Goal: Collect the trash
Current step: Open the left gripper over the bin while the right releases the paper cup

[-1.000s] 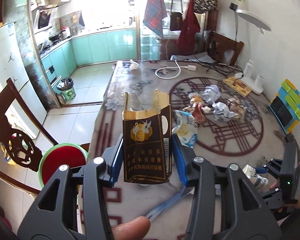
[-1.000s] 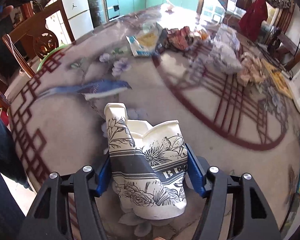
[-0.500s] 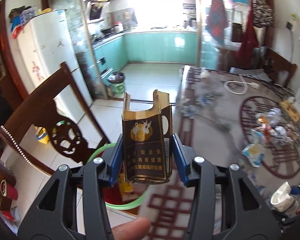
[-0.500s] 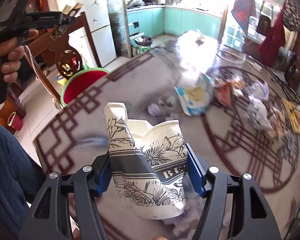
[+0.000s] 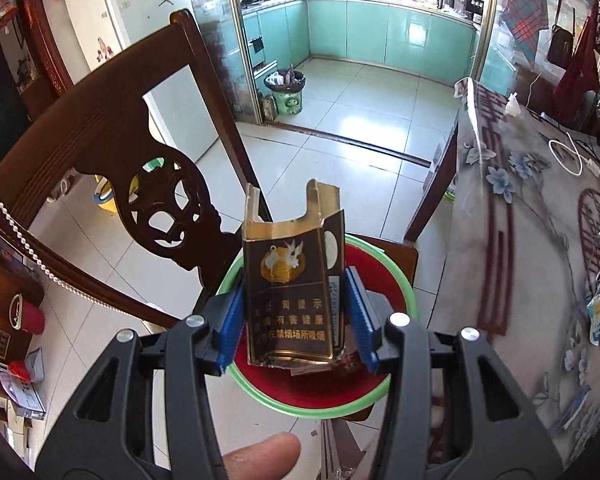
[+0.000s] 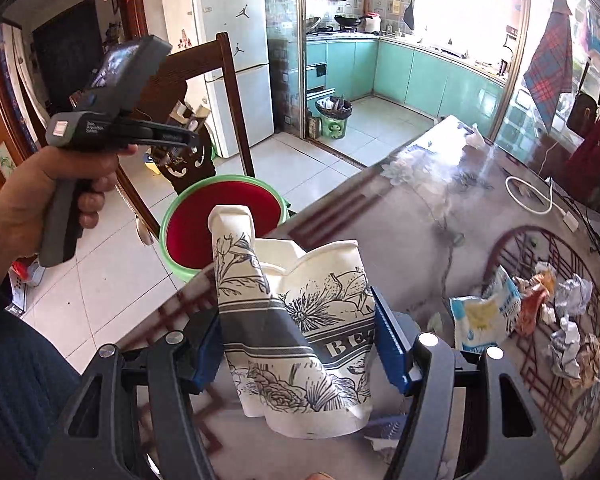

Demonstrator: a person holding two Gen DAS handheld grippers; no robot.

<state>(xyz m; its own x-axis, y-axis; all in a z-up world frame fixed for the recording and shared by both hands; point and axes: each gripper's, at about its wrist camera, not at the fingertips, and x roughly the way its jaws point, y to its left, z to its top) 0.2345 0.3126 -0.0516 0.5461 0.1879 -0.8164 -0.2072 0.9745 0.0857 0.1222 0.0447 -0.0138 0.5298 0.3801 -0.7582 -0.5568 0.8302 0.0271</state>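
My left gripper (image 5: 294,316) is shut on a brown and gold cigarette pack (image 5: 292,288) and holds it directly above a red basin with a green rim (image 5: 396,280) that sits on a chair seat. My right gripper (image 6: 300,340) is shut on a crushed white paper cup with a black flower print (image 6: 300,320), held over the table's near edge. The basin (image 6: 192,236) lies ahead and left of it. The left gripper (image 6: 172,136) shows in the right wrist view above the basin, pack in its fingers.
A dark wooden chair back (image 5: 100,132) stands left of the basin. The patterned table (image 5: 520,260) is on the right, with a pile of crumpled wrappers (image 6: 540,312) and a white cable (image 6: 528,196). A small bin (image 5: 286,92) stands by the kitchen door.
My left gripper swung left off the table with the pack and now hangs over the basin. My right gripper lifted the cup and turned left toward the basin.
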